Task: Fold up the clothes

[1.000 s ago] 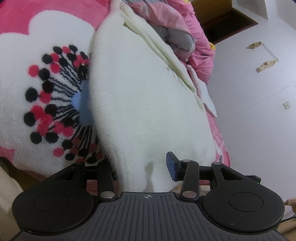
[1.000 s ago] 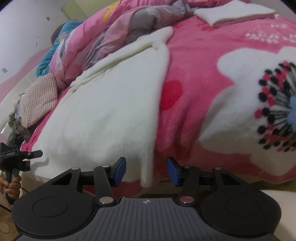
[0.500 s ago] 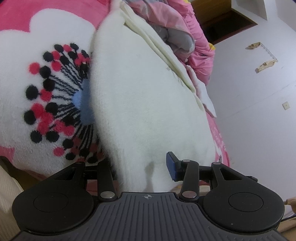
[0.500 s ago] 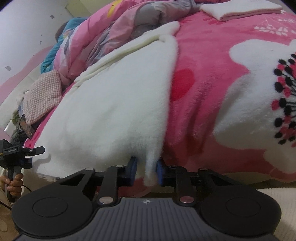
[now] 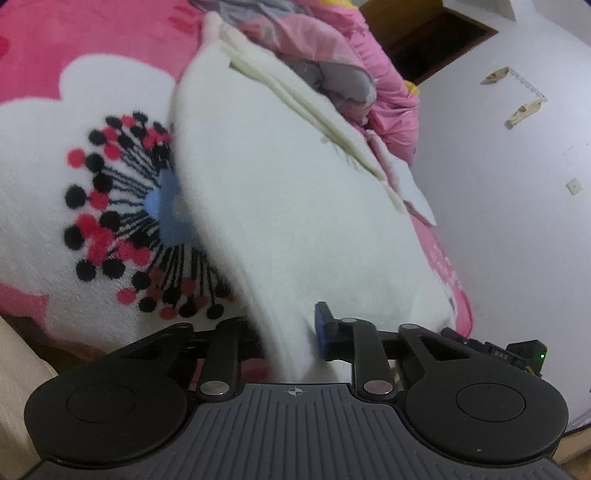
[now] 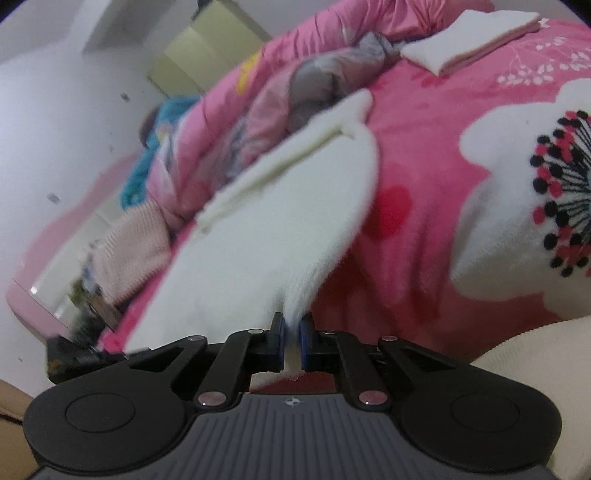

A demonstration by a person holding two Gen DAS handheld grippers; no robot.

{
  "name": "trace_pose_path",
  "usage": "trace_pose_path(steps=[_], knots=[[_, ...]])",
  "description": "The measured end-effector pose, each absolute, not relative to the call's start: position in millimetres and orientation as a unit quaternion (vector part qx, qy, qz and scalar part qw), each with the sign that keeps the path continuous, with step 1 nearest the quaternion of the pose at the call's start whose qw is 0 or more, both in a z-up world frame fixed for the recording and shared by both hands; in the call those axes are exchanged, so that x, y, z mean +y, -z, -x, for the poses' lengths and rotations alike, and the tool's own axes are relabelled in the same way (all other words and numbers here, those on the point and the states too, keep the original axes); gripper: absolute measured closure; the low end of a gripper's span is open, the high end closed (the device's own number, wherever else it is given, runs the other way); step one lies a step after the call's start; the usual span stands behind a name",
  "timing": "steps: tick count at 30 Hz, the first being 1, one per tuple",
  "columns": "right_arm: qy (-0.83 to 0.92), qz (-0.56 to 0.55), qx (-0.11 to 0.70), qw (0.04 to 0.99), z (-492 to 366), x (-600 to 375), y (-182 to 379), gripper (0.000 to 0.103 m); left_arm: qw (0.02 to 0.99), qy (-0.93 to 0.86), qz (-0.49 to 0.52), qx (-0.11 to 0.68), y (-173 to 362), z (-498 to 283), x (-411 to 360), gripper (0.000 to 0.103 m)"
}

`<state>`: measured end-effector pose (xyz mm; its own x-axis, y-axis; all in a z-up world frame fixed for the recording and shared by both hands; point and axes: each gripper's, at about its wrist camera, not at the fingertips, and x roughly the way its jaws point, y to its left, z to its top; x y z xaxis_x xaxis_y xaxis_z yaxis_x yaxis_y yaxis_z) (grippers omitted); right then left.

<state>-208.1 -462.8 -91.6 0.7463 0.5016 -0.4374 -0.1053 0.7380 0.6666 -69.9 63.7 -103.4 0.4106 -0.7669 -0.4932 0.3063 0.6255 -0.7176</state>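
**Operator:** Confirm the state of both grips before the lift.

**Inspector:** The white fleece garment [image 5: 280, 206] lies spread on the pink flowered blanket [image 5: 44, 51], its near hem hanging over the bed's near edge. The right gripper [image 6: 291, 338] has its jaws closing to a narrow gap, with the hem's right corner pinched between the blue pads. The left gripper [image 5: 291, 332] is also closing, with the hem's left corner between its jaws. Only its right pad is visible; the cloth hides the left one, so full contact on that side is unconfirmed.

**Operator:** What faults are likely from here?

**Inspector:** First, slippage. Each grip takes only a small bite near the fabric edge. Thick pile compresses, and a quick pull could draw the corner out.

Second, a partial pinch. The garment appears to have more than one layer; cream edges [image 5: 325, 122] show along its far right side. A jaw holding only the top layer would separate the layers during the lift.

Third, drag. Fleece on a plush blanket probably clings. Pulling low across it could bunch the garment.

Fourth, snagging. The crumpled pink quilt [image 6: 280, 99] touches the garment's far edge, so a fold carried too far could land on it.

**Operator:** And the folded white stack [image 6: 465, 35]?

**Inspector:** Far right, well apart. Low risk.
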Motion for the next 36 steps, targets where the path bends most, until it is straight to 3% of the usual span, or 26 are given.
trace_pose_path(steps=[4, 20, 36], knots=[[-0.191, -0.35, 0.276, 0.875, 209.1, -468.6, 82.3, 0.096, 0.796, 0.344, 0.29, 0.404, 93.3, 75.9, 70.5, 0.092], [-0.217, -0.385, 0.182, 0.879, 170.9, -474.0, 48.2, 0.096, 0.826, 0.364, 0.309, 0.301, 47.4, 51.0, 66.6, 0.093], [-0.184, -0.374, 0.159, 0.895, 63.8, -487.2, 43.2, 0.096, 0.869, 0.327, 0.261, 0.265, 42.0, -47.3, 40.2, 0.093]])
